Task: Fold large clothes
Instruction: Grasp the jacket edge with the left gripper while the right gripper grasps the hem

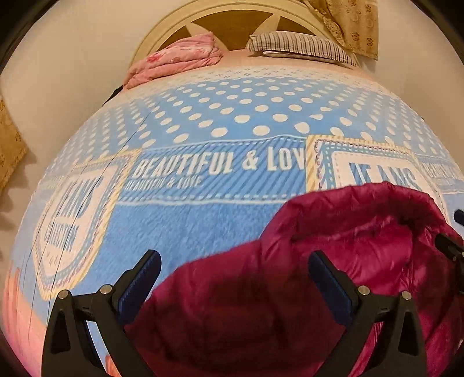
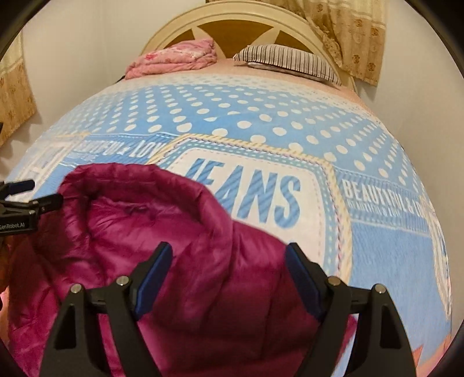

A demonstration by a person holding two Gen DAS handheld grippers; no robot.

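Note:
A magenta puffer jacket (image 1: 348,232) lies bunched on the bed, its hood or collar rolled up into a hollow rim. In the left wrist view it fills the lower right, and my left gripper (image 1: 235,269) hangs over its near edge, jaws wide apart and not pressing the fabric. In the right wrist view the jacket (image 2: 145,217) fills the lower left. My right gripper (image 2: 229,261) stands open above it, with cloth showing between the blue pads but not pinched. Each gripper shows at the edge of the other's view: right gripper (image 1: 452,246), left gripper (image 2: 32,194).
The jacket rests on a blue blanket (image 1: 203,116) with white dots and "JEANS" lettering. At the head of the bed lie a folded pink quilt (image 1: 177,61) and a striped pillow (image 1: 298,45) against a cream headboard (image 2: 232,14). Patterned curtains (image 2: 356,37) hang at the right.

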